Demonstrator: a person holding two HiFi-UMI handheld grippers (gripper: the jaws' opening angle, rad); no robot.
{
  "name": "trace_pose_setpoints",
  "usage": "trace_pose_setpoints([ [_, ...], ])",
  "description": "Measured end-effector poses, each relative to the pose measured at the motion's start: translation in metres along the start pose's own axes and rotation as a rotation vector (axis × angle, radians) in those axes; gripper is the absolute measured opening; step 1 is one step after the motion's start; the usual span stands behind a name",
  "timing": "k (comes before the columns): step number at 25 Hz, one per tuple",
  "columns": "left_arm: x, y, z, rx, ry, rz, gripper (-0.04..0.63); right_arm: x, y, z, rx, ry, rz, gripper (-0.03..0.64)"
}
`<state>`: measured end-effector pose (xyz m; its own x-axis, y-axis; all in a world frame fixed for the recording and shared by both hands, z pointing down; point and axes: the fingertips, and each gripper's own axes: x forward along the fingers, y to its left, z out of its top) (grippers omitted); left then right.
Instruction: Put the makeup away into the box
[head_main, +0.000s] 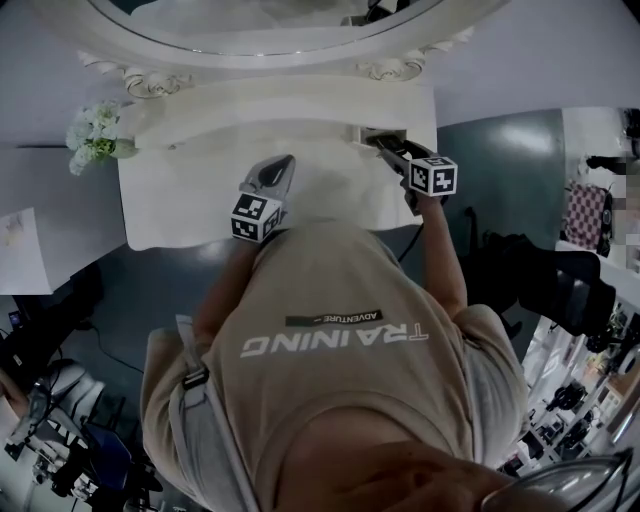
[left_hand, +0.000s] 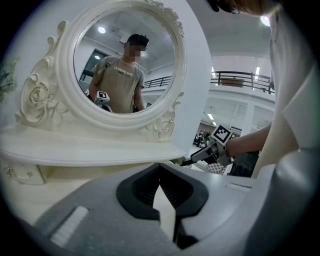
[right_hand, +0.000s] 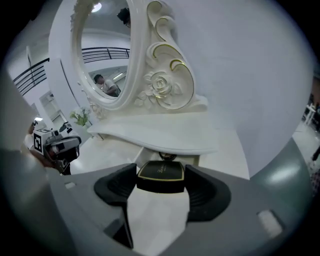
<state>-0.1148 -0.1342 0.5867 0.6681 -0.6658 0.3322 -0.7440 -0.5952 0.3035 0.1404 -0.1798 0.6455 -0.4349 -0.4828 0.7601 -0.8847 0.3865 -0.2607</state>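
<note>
Gripping: your right tongs (right_hand: 161, 179) are clamped on the black compact (right_hand: 161, 171).
Left tongs (left_hand: 160, 167): closed on nothing, low over the tabletop (left_hand: 45, 192).
Box (right_hand: 195, 159): looks open, just beyond the compact, tucked under the shelf (right_hand: 165, 137).
Risk: enter tilted and the compact may catch the shelf edge, twist loose and drop short.
</note>
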Motion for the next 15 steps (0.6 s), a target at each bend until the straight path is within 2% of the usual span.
trace_pose_setpoints([
  [15, -0.004, 0.001, -0.005, -0.008, 0.010, 0.022, -0.002, 0.035, -0.013, 0.004, -0.011, 0.134, -0.058, 0.308],
])
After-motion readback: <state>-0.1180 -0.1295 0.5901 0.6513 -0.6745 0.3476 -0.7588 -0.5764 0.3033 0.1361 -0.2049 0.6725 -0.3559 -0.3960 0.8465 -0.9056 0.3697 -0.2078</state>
